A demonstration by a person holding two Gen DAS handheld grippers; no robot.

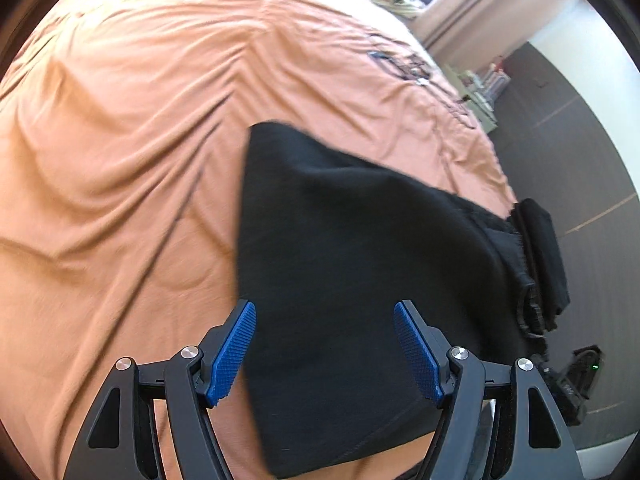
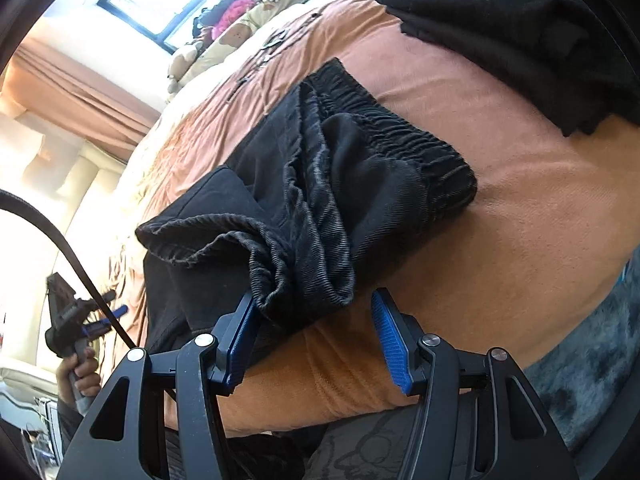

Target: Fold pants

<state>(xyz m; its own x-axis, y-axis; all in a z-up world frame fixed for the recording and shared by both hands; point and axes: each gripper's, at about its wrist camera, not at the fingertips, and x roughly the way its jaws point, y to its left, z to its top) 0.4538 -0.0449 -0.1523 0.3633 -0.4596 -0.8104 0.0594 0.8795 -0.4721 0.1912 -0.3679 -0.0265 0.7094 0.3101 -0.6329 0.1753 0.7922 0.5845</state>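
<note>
Nearby, the right claw (image 2: 314, 332) stood partly open at the bed's edge, its left pad beside a rumpled hem of the black pants (image 2: 320, 184), nothing pinched between its pads, apparently ready to take that corner for another fold. The left claw (image 1: 324, 350) hung wide and empty over the garment's smooth dark panel, likely lining up a grip on the near edge. The pants lay partly folded on the orange bedspread (image 1: 120, 160), gathered waistband toward the far side. A second stack of black clothing (image 2: 520, 32) sat beyond, apparently finished. Farther off, creased bedding ran toward pillows, peach curtains (image 2: 80, 88) and a bright window.
</note>
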